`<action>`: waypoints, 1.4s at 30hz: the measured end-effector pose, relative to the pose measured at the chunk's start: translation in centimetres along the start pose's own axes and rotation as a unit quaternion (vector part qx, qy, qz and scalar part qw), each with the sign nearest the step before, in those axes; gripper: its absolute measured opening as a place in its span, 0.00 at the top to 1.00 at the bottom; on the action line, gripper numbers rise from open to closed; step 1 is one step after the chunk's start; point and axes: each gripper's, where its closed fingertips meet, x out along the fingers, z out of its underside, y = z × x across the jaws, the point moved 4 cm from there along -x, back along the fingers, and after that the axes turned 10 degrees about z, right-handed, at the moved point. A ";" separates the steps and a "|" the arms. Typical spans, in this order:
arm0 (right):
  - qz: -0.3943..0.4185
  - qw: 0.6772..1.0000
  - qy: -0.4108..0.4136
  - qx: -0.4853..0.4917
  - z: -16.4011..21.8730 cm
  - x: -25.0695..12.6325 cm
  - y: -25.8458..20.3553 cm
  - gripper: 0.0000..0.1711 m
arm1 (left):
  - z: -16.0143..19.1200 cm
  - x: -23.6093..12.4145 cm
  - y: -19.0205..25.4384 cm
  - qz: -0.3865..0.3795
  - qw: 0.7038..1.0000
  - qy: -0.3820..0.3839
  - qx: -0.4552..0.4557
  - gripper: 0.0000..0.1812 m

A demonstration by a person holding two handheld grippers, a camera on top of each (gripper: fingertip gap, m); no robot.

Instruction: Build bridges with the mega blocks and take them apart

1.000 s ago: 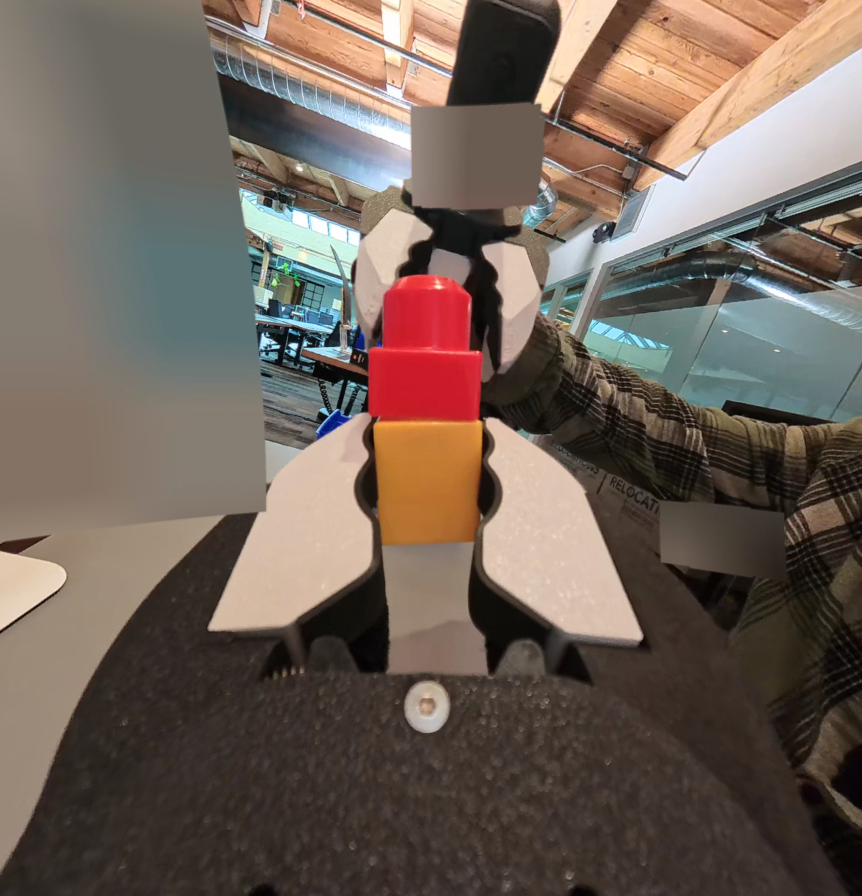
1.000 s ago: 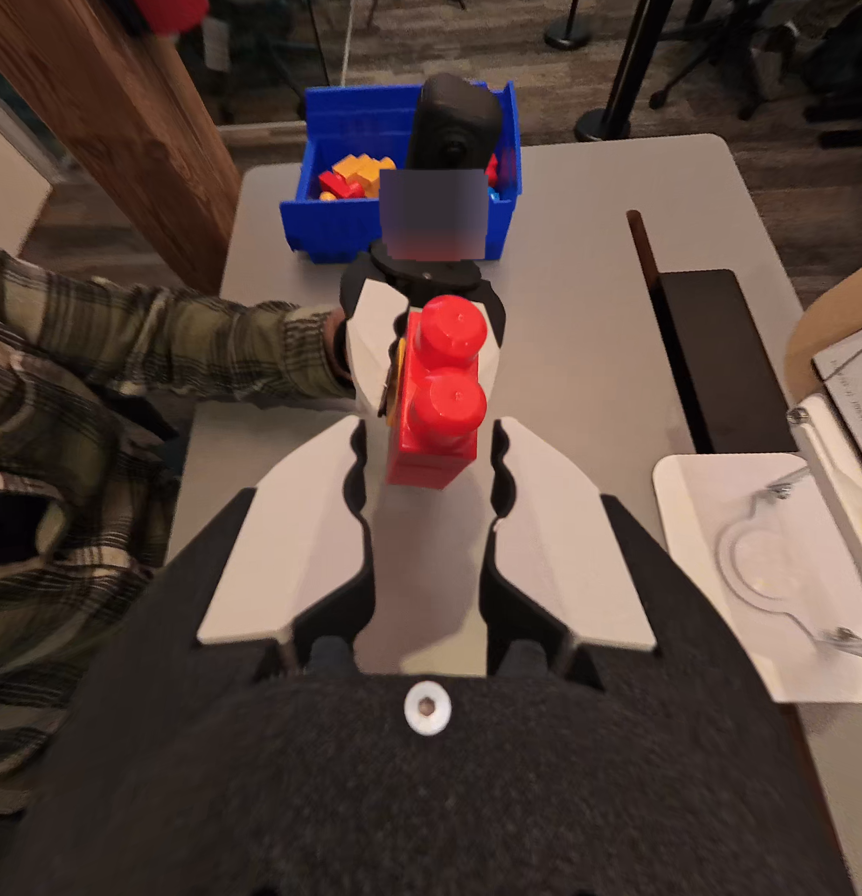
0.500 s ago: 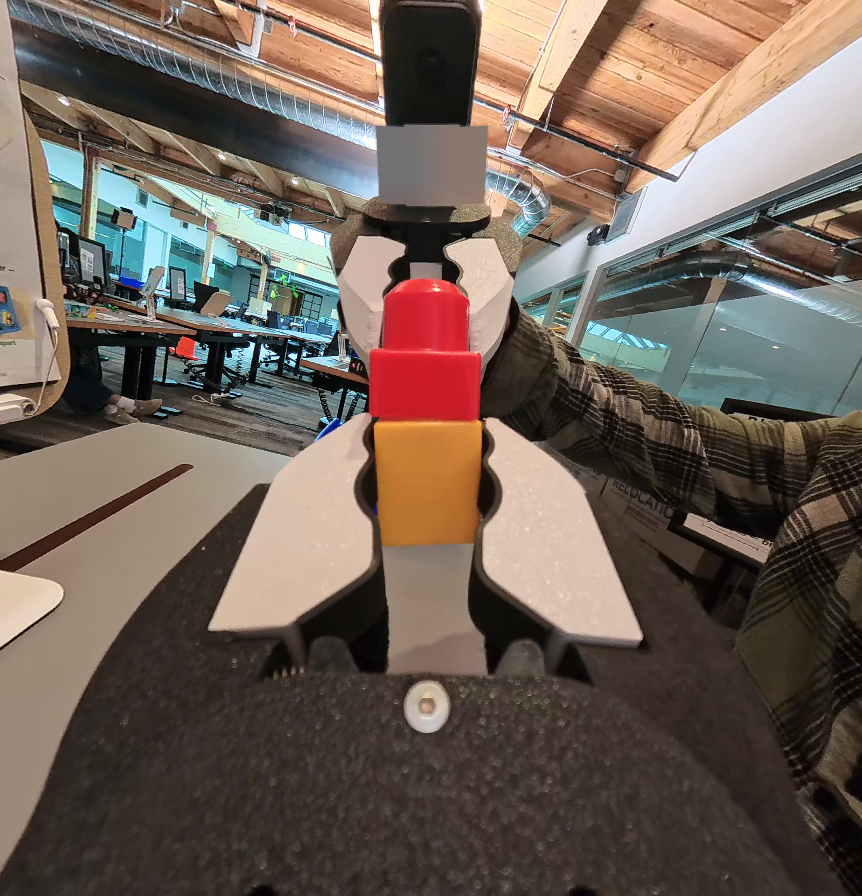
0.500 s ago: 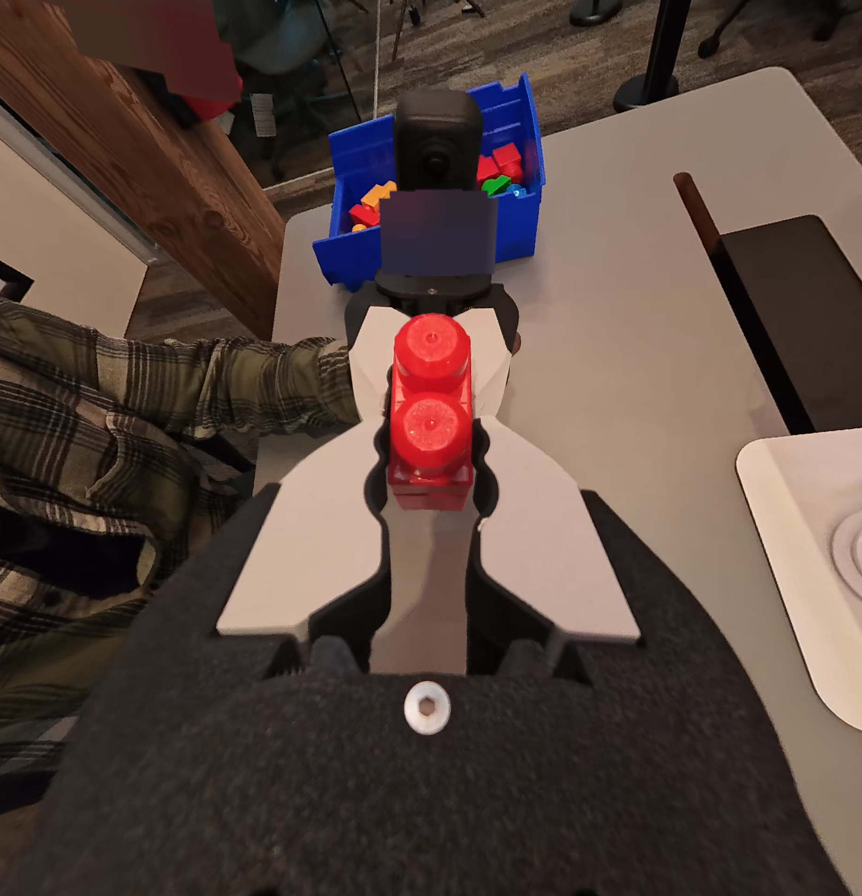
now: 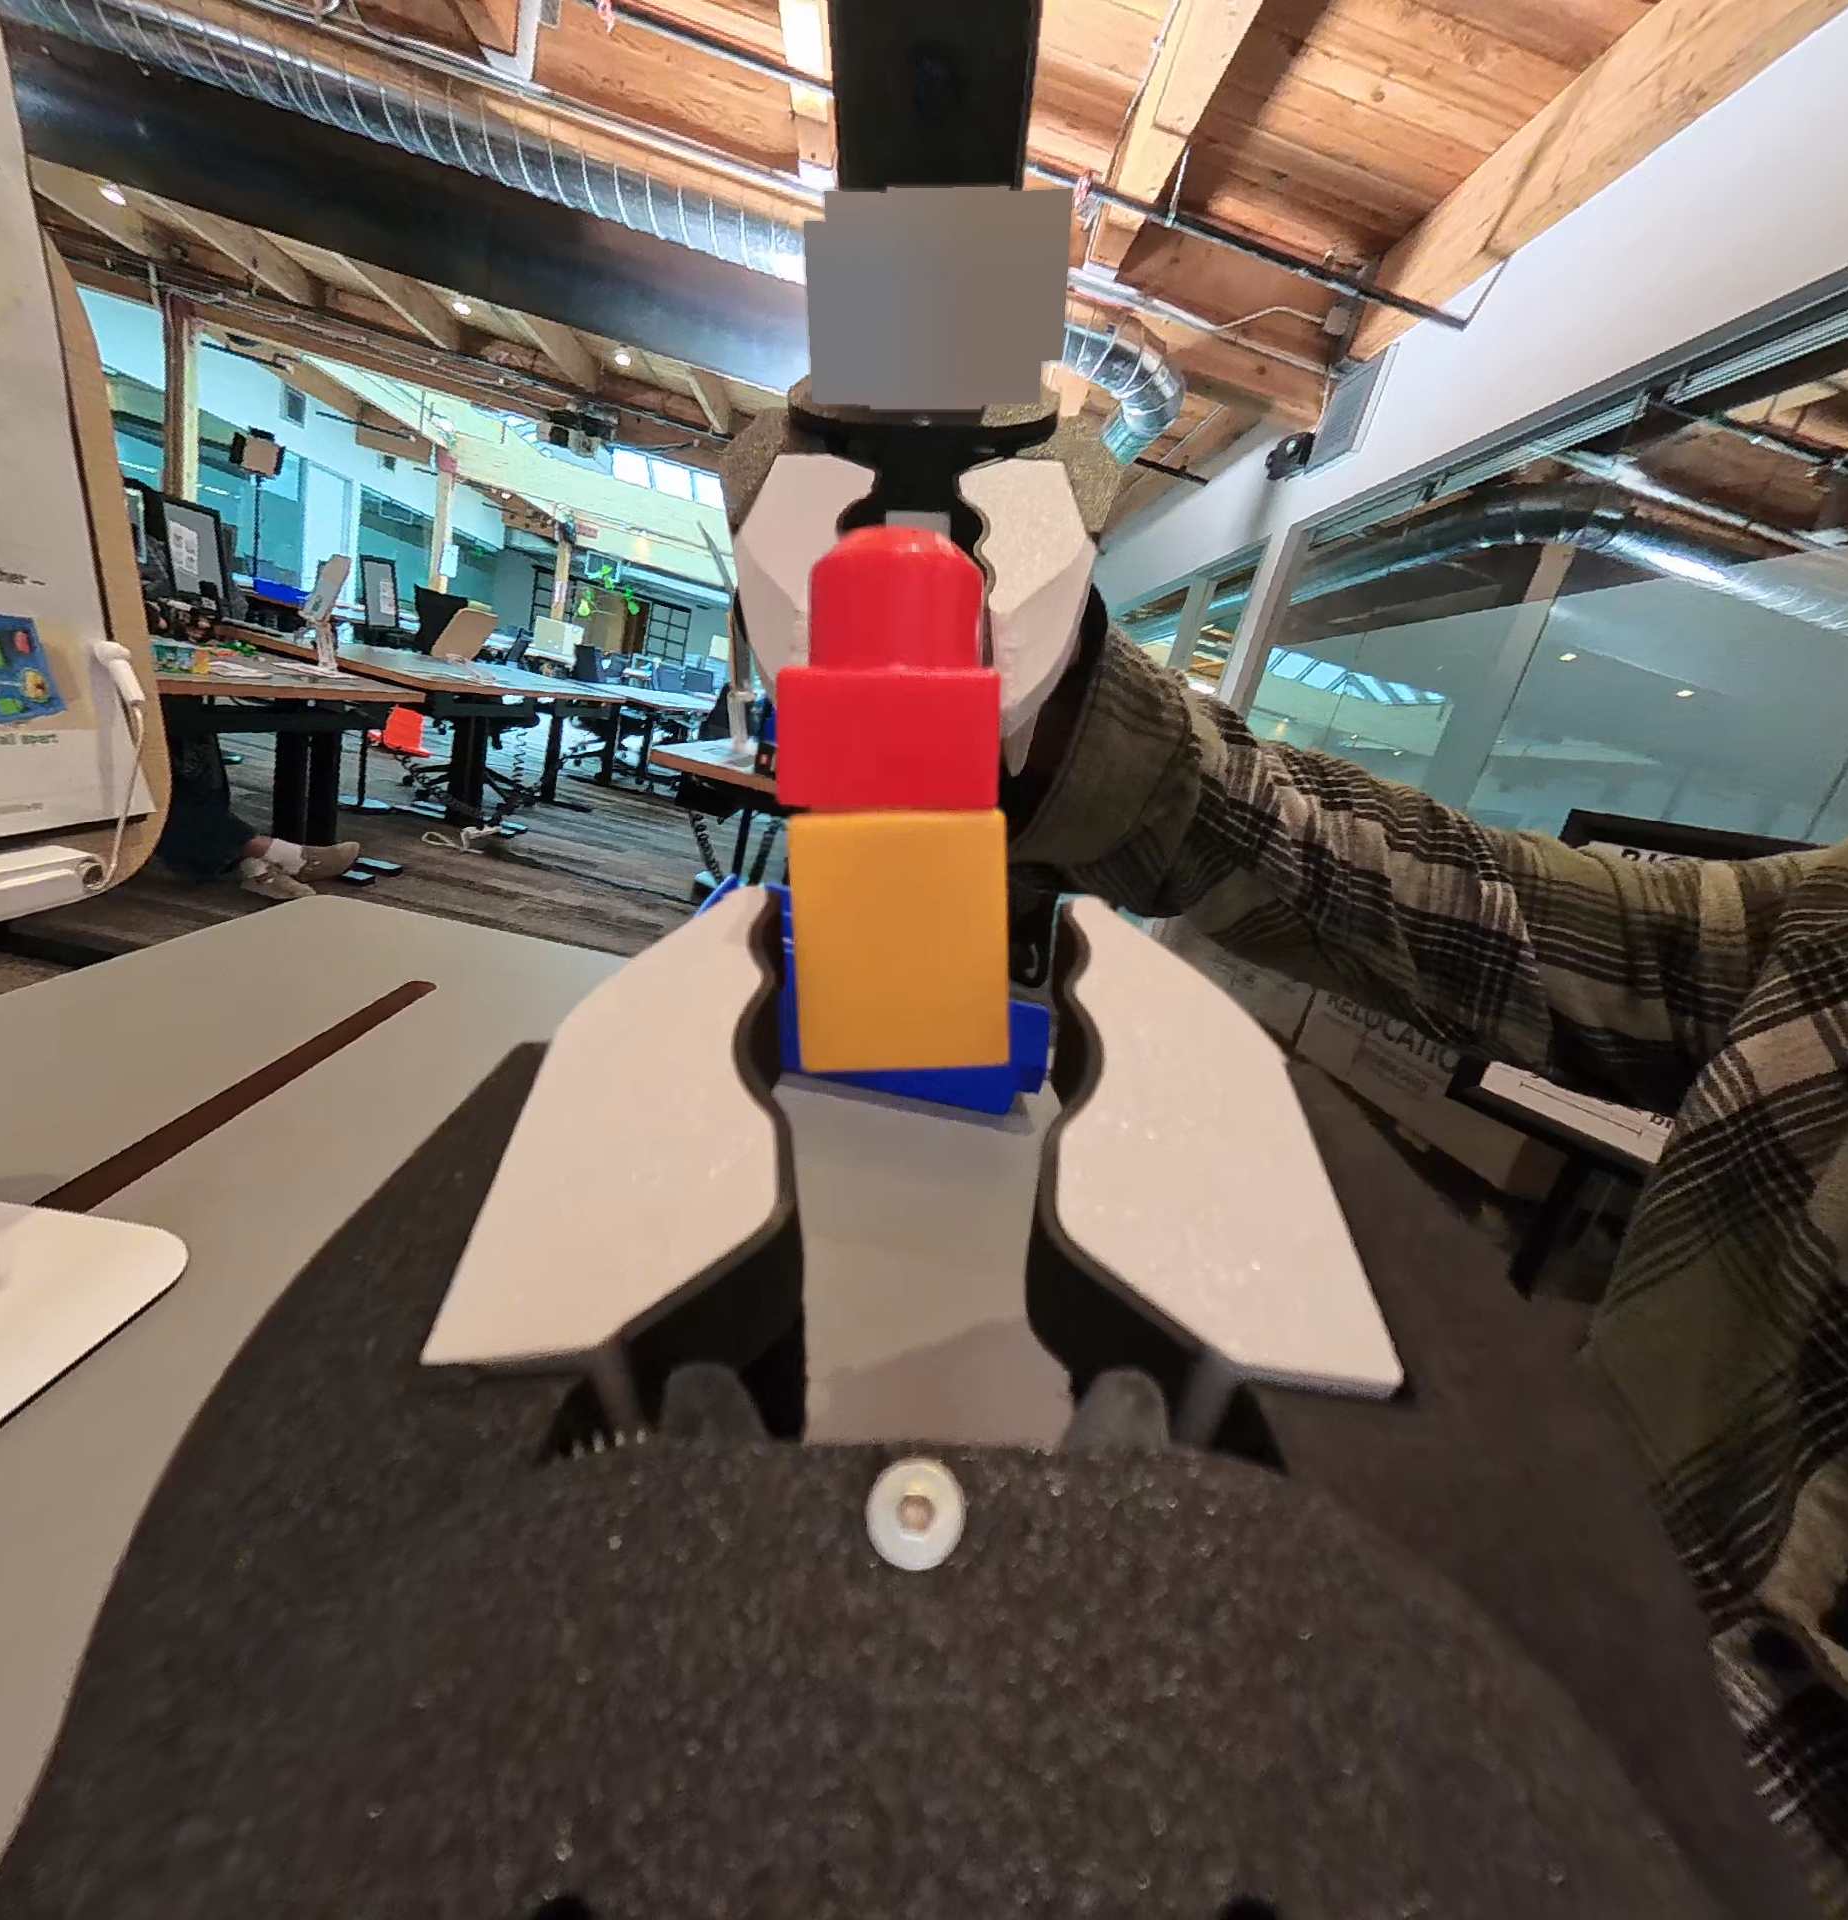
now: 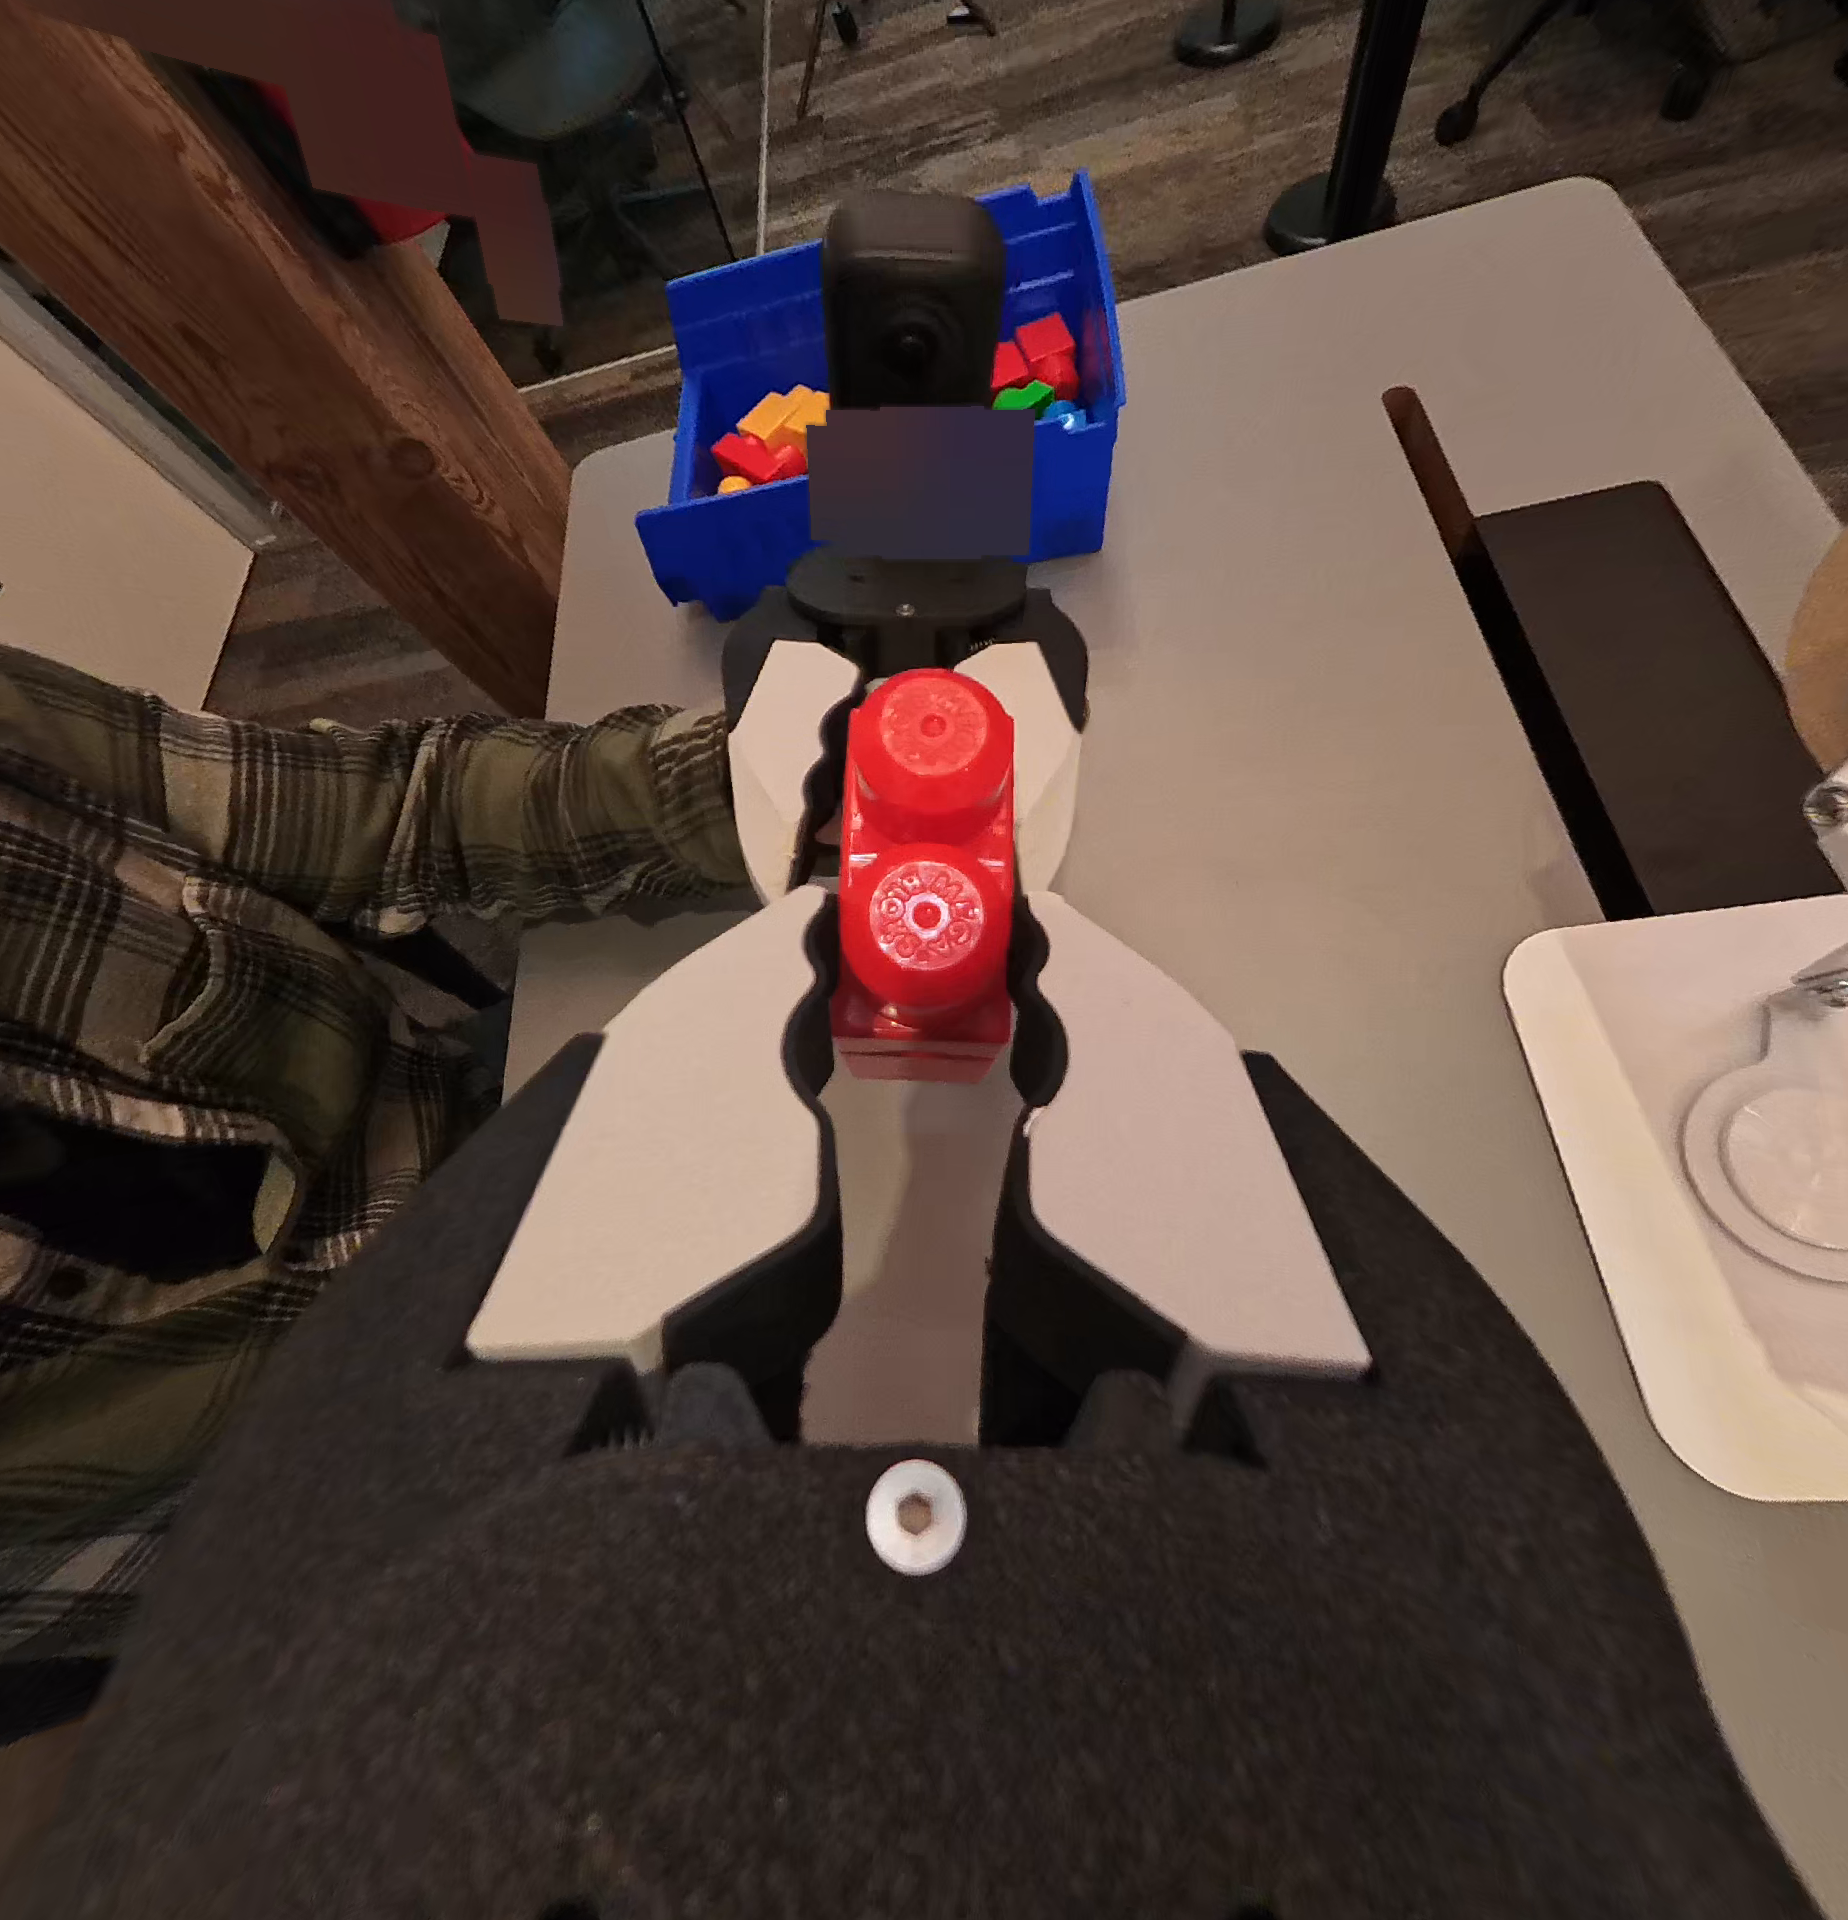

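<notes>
A red two-stud block (image 6: 925, 935) sits pressed onto an orange block (image 5: 899, 945), and the pair is held in the air above the grey table (image 6: 1263, 623). My right gripper (image 6: 925, 914) is shut on the red block's sides. It also shows in the left wrist view (image 5: 904, 644), behind the red block (image 5: 889, 738). My left gripper (image 5: 915, 925) is open, and its fingers stand a little apart from both sides of the orange block. It faces the right gripper from the far side in the right wrist view (image 6: 925, 790). The orange block is hidden in that view.
A blue bin (image 6: 733, 540) with several loose coloured blocks stands at the table's far edge. A white tray (image 6: 1585, 1143) lies at the right. A black panel (image 6: 1647, 675) sits beside a dark slot. A wooden post (image 6: 276, 364) stands at the left. Only a small space, under 4 cm, lies between the two pairs of fingers.
My right gripper closed on the red block. My left gripper then opened and let go of the orange block, which now sits higher relative to its fingertips.
</notes>
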 end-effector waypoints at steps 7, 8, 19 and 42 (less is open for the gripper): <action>-0.005 1.000 0.017 -0.006 -0.9 -0.6 -0.4 0.82 | 1.1 0.3 -0.6 -0.032 0.998 -0.046 0.032 0.63; -0.005 1.000 0.018 -0.010 -1.0 -0.5 -0.5 0.82 | 1.3 0.5 -0.7 -0.035 0.997 -0.054 0.036 0.63; -0.017 0.999 0.020 -0.020 -1.1 0.6 -1.3 0.82 | 2.3 1.6 0.1 -0.032 0.990 -0.115 0.075 0.80; -0.042 0.996 0.079 -0.019 -0.5 0.8 -1.9 0.82 | 2.8 2.2 0.7 -0.030 0.992 -0.086 0.089 0.83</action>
